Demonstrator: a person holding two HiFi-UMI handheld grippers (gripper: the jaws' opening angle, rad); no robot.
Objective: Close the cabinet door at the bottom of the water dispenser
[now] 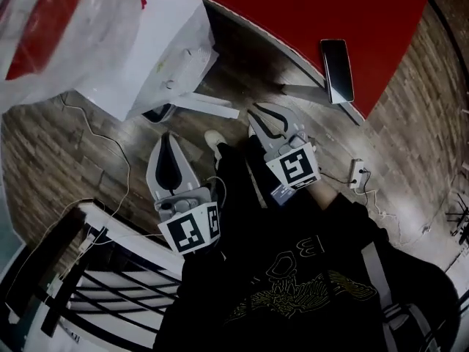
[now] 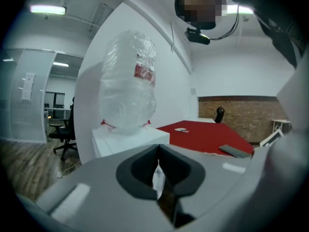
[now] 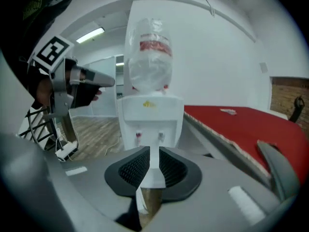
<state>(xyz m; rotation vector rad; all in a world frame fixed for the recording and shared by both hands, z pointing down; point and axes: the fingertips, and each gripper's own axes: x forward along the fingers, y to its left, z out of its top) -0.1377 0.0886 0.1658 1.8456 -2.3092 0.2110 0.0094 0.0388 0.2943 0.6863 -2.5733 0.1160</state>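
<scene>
The white water dispenser [image 1: 165,57] stands at the upper left with a clear bottle [image 1: 66,28] on top. A narrow white panel [image 1: 209,107] juts from its foot across the wooden floor; it looks like the cabinet door standing open. My left gripper [image 1: 168,139] hangs over the floor short of the dispenser, its jaws shut on nothing. My right gripper [image 1: 265,119] is to the right of that panel, open and empty. In the right gripper view the dispenser [image 3: 151,120] faces my open gripper [image 3: 153,166], with its lower part hidden. The left gripper view shows the bottle [image 2: 128,86] beyond my shut gripper [image 2: 158,170].
A red table [image 1: 308,20] runs along the right of the dispenser, with a dark phone [image 1: 337,70] near its edge. A power strip [image 1: 357,173] and cables lie on the floor. A white metal rack [image 1: 95,284] stands at the lower left. An office chair [image 2: 63,134] is far off.
</scene>
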